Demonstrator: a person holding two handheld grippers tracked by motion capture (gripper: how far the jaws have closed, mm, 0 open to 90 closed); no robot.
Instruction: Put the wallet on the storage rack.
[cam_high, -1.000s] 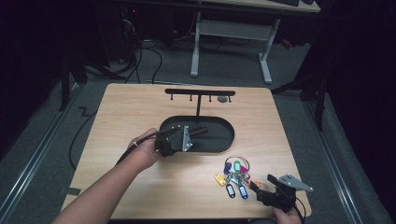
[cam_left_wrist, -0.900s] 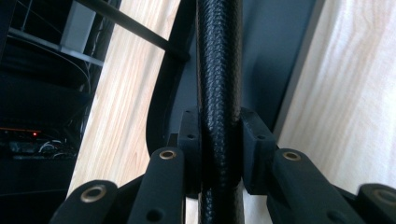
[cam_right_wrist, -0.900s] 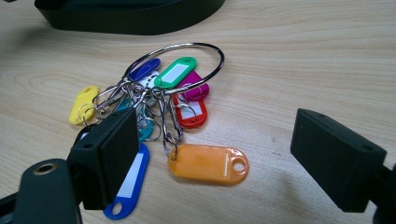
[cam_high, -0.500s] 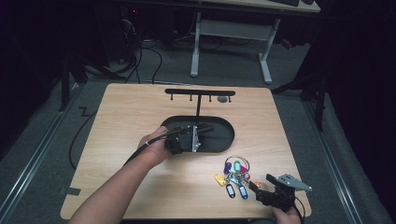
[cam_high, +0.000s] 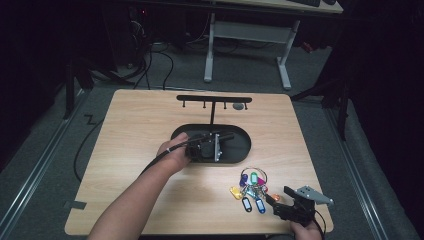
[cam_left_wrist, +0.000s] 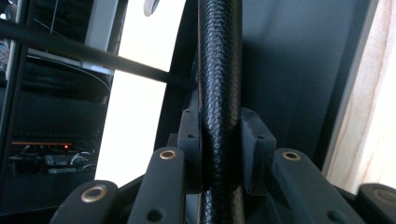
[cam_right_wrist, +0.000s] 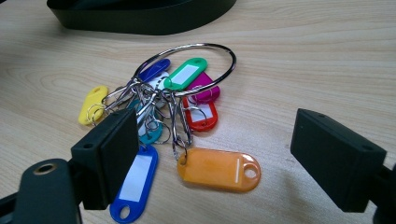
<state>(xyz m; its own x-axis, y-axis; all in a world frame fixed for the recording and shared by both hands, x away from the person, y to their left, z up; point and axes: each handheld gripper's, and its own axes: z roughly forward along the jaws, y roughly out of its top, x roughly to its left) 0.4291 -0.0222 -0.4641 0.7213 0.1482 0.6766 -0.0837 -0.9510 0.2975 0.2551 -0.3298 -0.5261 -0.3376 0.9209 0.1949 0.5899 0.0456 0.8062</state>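
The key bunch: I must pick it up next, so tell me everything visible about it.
The key bunch lies flat on the wooden table, near the black oval base. A large shiny metal ring and smaller split rings hold plastic tags: yellow, blue, green, magenta, red, teal and orange. The open right tool hovers close, not gripping it.

The right claw (cam_right_wrist: 219, 158) gapes wide over a ring of coloured key tags (cam_right_wrist: 177, 107) mid-frame on the desk (cam_right_wrist: 303, 60).

Dim lab or office workspace; wooden table (cam_high: 140, 120) on grey carpet; white-legged desk (cam_high: 250, 30) at 12 o'clock; cables (cam_high: 150, 60) at 11 o'clock.
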